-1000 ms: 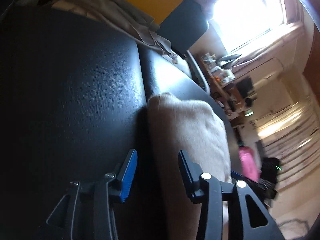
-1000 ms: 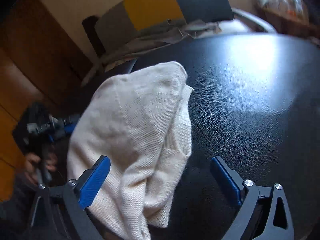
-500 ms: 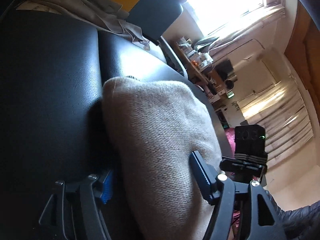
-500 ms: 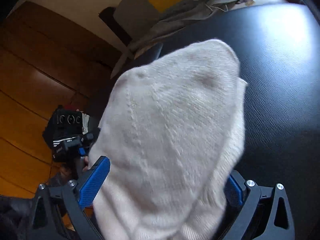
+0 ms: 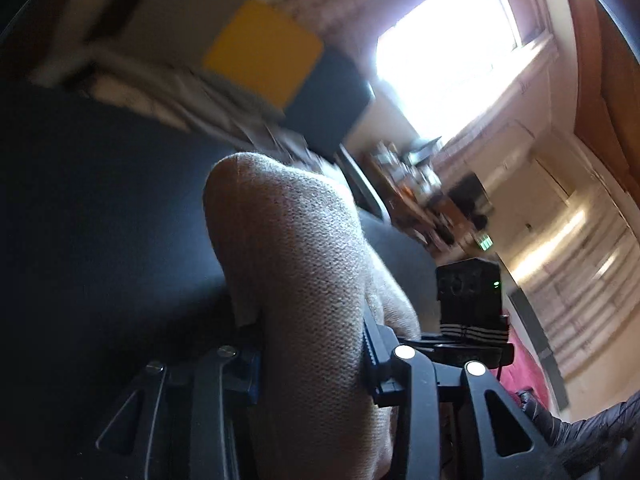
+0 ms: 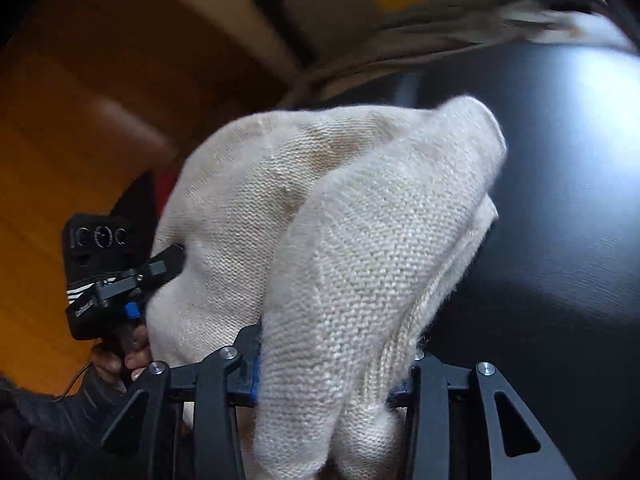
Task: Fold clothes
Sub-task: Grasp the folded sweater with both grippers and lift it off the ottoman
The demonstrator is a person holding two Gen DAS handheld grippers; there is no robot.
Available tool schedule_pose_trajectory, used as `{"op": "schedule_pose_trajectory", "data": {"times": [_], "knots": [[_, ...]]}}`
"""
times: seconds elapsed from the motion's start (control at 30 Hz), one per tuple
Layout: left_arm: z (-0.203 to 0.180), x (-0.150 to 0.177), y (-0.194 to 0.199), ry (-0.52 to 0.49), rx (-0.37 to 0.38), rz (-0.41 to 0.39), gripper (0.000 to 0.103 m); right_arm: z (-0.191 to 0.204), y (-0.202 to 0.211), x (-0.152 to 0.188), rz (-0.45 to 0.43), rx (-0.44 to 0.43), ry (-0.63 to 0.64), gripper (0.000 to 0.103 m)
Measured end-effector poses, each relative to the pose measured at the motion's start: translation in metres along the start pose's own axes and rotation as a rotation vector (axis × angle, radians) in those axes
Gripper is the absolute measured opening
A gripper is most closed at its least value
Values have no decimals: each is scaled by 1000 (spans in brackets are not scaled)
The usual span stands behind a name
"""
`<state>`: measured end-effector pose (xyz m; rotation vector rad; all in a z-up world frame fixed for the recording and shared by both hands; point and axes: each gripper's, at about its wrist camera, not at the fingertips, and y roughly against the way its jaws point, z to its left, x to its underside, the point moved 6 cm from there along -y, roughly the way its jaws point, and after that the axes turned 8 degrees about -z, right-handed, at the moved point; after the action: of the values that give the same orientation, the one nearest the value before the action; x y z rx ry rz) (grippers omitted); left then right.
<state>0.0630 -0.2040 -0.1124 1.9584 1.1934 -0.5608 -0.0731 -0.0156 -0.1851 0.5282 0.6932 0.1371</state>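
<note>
Black leather-like surface carries crumpled grey cloth at its far edge.

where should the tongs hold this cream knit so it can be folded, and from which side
Hold the cream knit at its near bunched edge, one end each, coming in from the person's side over the black table. That is how it is held now: the right tongs and left tongs each pinch a thick roll of layers, while the far end bulges away loose, offering no firm edge.
</note>
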Motion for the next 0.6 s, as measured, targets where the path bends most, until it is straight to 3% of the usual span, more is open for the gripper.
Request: {"op": "schedule_pose_trajectory", "data": {"times": [0.13,0.43,0.53,0.6], "knots": [[22,-45,100,-31,-116,-194,37,83,-58,-24,33,-150,100,41],[81,-158,315,8,-497,-521,38,371,-172,-132,22,-532,478,41],[101,-193,388,25,-627,-626,39,437,-227,-153,65,-553,538,42],[157,-198,405,153,-711,-587,39,463,-279,-157,132,-510,560,43]]}}
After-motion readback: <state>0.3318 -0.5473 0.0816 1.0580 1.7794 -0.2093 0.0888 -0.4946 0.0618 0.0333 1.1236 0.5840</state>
